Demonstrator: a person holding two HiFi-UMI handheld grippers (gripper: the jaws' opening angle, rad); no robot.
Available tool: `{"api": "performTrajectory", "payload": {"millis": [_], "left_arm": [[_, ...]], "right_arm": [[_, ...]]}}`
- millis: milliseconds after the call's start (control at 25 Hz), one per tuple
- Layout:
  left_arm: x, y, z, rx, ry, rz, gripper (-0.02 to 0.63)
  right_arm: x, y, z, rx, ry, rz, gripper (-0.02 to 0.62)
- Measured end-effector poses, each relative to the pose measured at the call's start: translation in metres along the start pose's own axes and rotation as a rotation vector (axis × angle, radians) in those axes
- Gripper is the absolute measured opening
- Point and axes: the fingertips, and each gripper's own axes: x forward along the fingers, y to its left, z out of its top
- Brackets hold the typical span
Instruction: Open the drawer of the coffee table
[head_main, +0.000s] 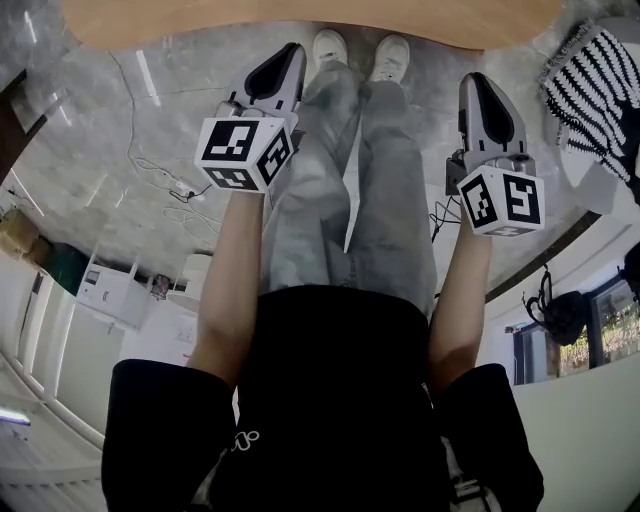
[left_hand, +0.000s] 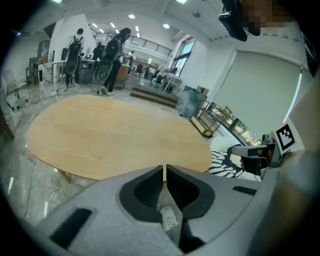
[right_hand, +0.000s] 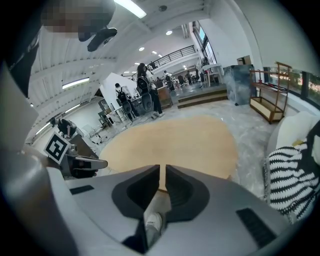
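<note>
On the far left, a thin white cable (head_main: 165, 172) trails over the grey marbled floor (head_main: 90, 130). Next to it the left claw (head_main: 291, 52) is held out on a bare forearm and points downward. Its two dark pads are pressed together with nothing between them, as the left gripper view shows plainly.

Between the two arms stand the person's legs in pale grey jeans (head_main: 345, 180), ending in a pair of white shoes (head_main: 360, 52).

Beyond the shoes, along the top edge of the head view, lies the pale wooden oval desk (head_main: 300, 20). It is ahead of both claws and apart from them, and its top is bare. In both claw views it fills the middle ground just past the closed tips. The drawer cannot be made out in any view: only the top and one slim leg show.

To the right, the right claw (head_main: 476, 82) is likewise closed on nothing, its pads meeting along a thin seam. It also tilts down toward the near rim of the desk.

At the far right a black-and-white striped knitted cushion (head_main: 600, 80) rests on a pale seat beside the desk.
</note>
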Motion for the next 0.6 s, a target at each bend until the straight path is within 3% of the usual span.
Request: {"api": "performTrajectory", "payload": {"millis": [160,360,520,600], "left_arm": [[0.010,0.019,-0.021,0.004,0.038,0.040,0.012],[0.020,0.037,-0.049,0.064,0.110,0.092,0.012],[0.028,0.054,-0.070,-0.030,0.148,0.116,0.014],[0.033,0.061,-0.075,-0.030,0.166,0.121,0.029]], "right_arm": [[0.009,-0.010,-0.025,-0.025,0.059,0.011,0.015],[0.020,-0.023,-0.053,-0.104,0.133,0.009,0.017],[0.029,-0.040,-0.075,-0.157,0.212,-0.011,0.020],[0.033,-0.048,-0.080,-0.182,0.245,-0.022,0.020]]}}
